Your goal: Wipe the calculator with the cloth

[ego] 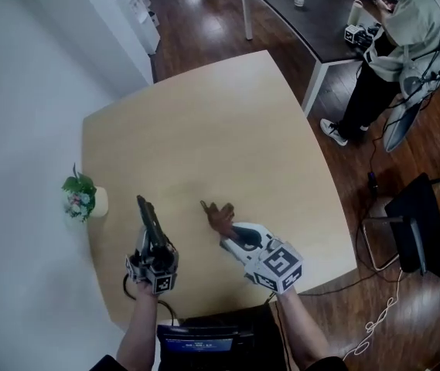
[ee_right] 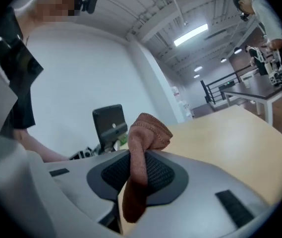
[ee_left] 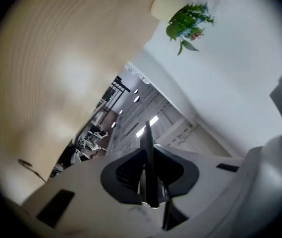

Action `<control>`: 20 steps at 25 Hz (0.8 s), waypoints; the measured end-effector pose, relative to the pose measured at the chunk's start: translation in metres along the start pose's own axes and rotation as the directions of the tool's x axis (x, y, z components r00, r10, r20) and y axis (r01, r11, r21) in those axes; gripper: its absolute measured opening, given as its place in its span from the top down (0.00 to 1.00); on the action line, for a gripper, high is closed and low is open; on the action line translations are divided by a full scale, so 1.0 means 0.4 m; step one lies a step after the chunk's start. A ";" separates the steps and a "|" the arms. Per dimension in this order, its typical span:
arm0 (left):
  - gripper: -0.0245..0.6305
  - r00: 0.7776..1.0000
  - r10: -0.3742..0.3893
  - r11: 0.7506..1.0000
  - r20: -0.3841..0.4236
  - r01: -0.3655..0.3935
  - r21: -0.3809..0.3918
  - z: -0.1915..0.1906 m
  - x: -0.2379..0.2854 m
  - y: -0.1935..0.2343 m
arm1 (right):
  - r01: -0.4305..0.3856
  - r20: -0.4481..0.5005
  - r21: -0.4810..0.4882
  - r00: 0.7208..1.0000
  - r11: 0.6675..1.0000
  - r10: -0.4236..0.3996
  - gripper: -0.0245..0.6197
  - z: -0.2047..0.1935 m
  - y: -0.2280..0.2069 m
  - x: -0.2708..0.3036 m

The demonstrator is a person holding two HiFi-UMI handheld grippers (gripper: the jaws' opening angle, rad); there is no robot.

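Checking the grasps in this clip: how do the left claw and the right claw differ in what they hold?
The left claw grips a thin, rigid black calculator, held edge-on and upright; the right claw grips a soft rust-brown cloth, bunched and limp. Both are shut on their item.

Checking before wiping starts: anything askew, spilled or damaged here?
Nothing stands out. The left gripper holds the thin black calculator off the pale wooden table, the right gripper pinches the rust-brown cloth, and the potted plant stands upright.
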State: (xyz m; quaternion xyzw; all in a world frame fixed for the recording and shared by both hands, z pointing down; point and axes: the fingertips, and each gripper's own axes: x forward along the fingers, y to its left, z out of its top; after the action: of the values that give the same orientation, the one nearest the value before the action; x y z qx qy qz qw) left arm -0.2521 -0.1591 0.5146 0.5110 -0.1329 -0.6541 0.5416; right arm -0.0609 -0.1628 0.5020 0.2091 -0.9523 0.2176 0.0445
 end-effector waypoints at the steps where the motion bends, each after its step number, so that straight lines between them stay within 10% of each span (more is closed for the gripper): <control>1: 0.88 0.999 -0.040 0.999 -0.017 0.040 -0.018 -0.042 -0.006 -0.033 | -0.071 0.070 -0.009 0.995 0.997 0.072 0.84 0.062 0.085 0.009; 7: 0.87 0.958 -0.251 0.965 -0.137 0.236 -0.118 -0.253 -0.056 -0.248 | -0.471 0.334 0.004 0.832 0.882 0.443 0.84 0.331 0.611 0.030; 16: 0.88 0.923 -0.341 0.939 -0.177 0.326 -0.107 -0.335 -0.153 -0.402 | -0.156 0.128 -0.055 0.979 0.986 0.162 0.84 0.197 0.650 0.049; 20: 0.88 0.925 -0.349 0.937 -0.150 0.339 -0.086 -0.363 -0.152 -0.392 | -0.150 0.152 -0.010 0.977 0.989 0.149 0.84 0.237 0.616 -0.006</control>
State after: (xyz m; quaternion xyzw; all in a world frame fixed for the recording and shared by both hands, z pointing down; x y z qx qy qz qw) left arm -0.2305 0.0066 0.3679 0.5620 0.0230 -0.6986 0.4422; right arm -0.1609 -0.0012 0.3186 0.1529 -0.9658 0.2045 -0.0449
